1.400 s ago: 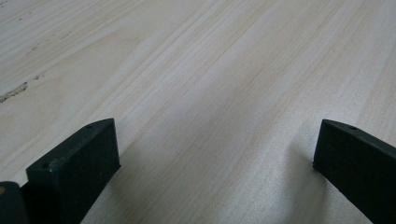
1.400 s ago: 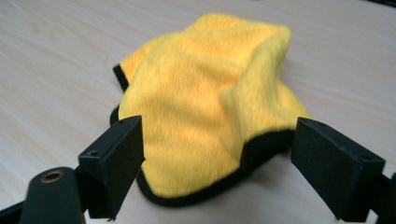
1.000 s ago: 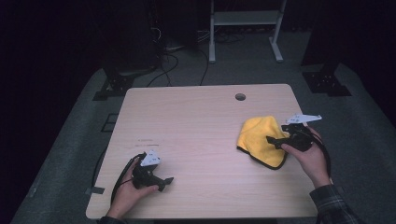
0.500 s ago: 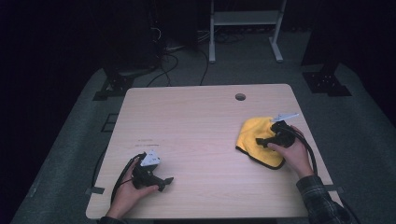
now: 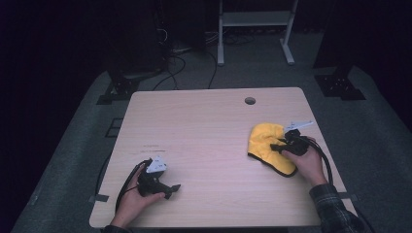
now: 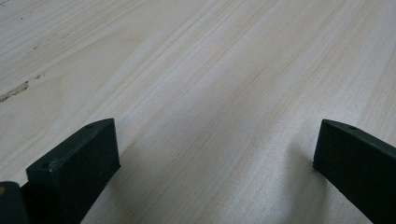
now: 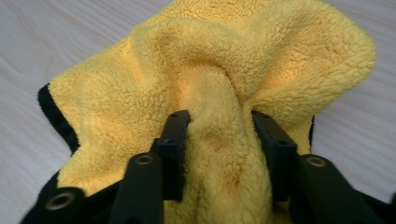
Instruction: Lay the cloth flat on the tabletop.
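Note:
A fluffy yellow cloth with a dark edge lies bunched at the right side of the wooden table. My right gripper rests on it, held by a hand in a plaid sleeve. In the right gripper view the two black jaws pinch a raised fold of the cloth between them, so the right gripper is shut on it. My left gripper lies low on the table near the front left. Its jaws stand wide apart over bare wood, and the left gripper holds nothing.
A small round hole sits near the table's far edge. Cables trail from both grippers off the table's sides. A white metal stand and dark equipment stand on the floor behind the table.
My right gripper has moved left onto the cloth and closed on a fold, bunching the cloth toward the left. The left gripper has stayed in place.

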### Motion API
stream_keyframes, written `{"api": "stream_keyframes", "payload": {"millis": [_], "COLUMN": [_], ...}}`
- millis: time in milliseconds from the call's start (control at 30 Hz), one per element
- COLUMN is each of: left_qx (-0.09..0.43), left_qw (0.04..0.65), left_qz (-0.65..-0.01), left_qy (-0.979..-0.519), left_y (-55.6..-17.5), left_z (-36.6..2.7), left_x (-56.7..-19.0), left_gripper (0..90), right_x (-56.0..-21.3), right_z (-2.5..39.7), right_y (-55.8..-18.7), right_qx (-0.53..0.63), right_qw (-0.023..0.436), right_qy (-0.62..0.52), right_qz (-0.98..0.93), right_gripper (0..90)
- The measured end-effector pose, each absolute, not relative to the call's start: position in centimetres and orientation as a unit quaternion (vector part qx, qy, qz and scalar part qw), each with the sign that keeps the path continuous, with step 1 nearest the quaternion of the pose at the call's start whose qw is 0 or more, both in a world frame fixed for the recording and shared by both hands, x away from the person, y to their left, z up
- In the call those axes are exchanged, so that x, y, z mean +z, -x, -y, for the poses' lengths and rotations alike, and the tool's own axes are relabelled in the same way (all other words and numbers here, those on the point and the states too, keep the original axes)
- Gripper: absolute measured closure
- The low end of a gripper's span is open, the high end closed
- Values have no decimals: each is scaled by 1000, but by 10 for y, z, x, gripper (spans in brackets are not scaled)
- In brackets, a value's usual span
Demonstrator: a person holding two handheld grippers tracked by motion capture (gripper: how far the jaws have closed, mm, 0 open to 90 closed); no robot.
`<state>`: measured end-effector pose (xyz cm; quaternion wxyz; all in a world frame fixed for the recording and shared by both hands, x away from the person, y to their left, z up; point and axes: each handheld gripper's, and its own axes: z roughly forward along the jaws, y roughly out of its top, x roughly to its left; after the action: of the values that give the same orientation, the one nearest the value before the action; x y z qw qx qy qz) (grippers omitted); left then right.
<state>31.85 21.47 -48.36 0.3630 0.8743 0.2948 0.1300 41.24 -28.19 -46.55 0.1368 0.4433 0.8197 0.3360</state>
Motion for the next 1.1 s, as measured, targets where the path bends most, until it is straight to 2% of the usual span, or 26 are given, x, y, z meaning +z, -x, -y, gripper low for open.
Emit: {"api": "stream_keyframes", "payload": {"millis": [33, 133, 167, 600, 1100], "left_qx": [130, 131, 131, 131, 132], "left_qw": [363, 361, 361, 360, 360], "left_qz": [-295, -297, -297, -297, -298], "left_qy": [-874, -874, -874, -875, -874], "left_y": [-319, -319, -319, -319, -319], "left_z": [-215, -215, -215, -215, -215], "left_x": [-484, -483, -483, -483, -483], "left_gripper": [0, 0, 0, 0, 0], "right_x": [-465, -463, -462, -447, -452], "right_z": [281, 279, 276, 217, 162], "right_y": [-411, -409, -407, -379, -351], "right_qx": [341, 348, 363, 405, 408], "right_qw": [130, 117, 100, 47, 7], "right_qy": [-436, -429, -419, -328, -264], "right_qz": [-823, -825, -826, -852, -874], "right_gripper": [663, 681, 687, 689, 679]}}
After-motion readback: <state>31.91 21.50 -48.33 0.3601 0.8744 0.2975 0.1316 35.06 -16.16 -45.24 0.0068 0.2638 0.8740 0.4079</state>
